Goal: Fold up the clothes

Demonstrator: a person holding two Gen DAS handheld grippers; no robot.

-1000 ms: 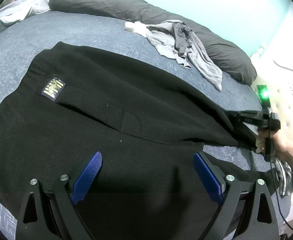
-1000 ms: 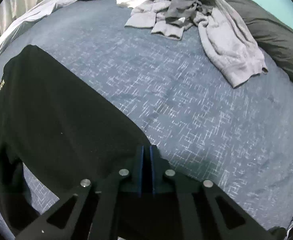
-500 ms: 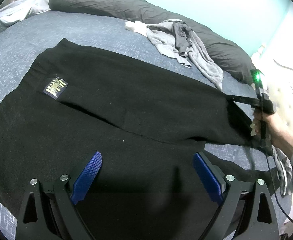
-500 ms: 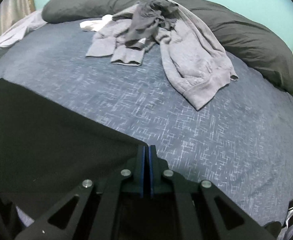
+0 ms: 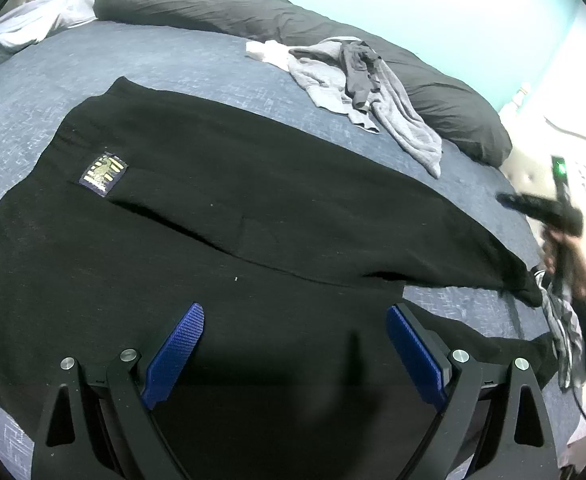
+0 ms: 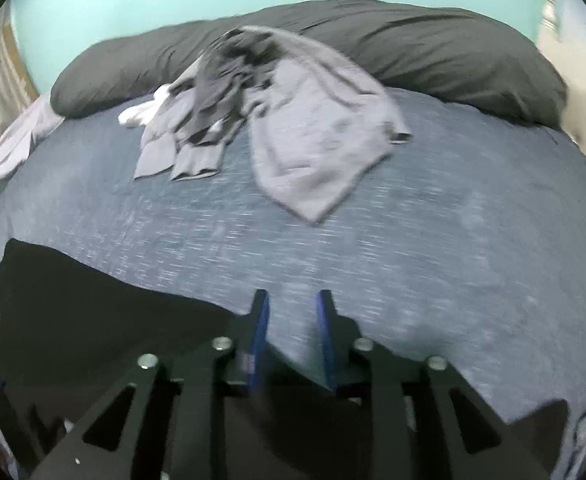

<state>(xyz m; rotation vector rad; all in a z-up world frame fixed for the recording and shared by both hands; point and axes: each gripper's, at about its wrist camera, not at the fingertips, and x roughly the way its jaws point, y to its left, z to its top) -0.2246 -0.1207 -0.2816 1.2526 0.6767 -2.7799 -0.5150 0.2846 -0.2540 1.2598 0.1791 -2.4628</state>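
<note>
Black trousers (image 5: 253, 208) lie spread flat across the bed (image 5: 173, 64), legs running toward three o'clock; no fold made yet. Left gripper (image 5: 293, 344) hovers wide open over them. Right gripper (image 6: 291, 320), jaws parted, holds nothing. Grey clothes (image 6: 293, 120) at twelve o'clock wait unfolded.

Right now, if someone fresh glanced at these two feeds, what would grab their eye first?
The large black fleece trousers spread flat across the blue-grey patterned bedspread, with a gold-and-purple label patch near the waistband. Next, the crumpled heap of grey garments lying against the long dark grey pillow at the far side of the bed. Both grippers are open: the left gripper hovers over the trousers, the right gripper over bedspread.
</note>
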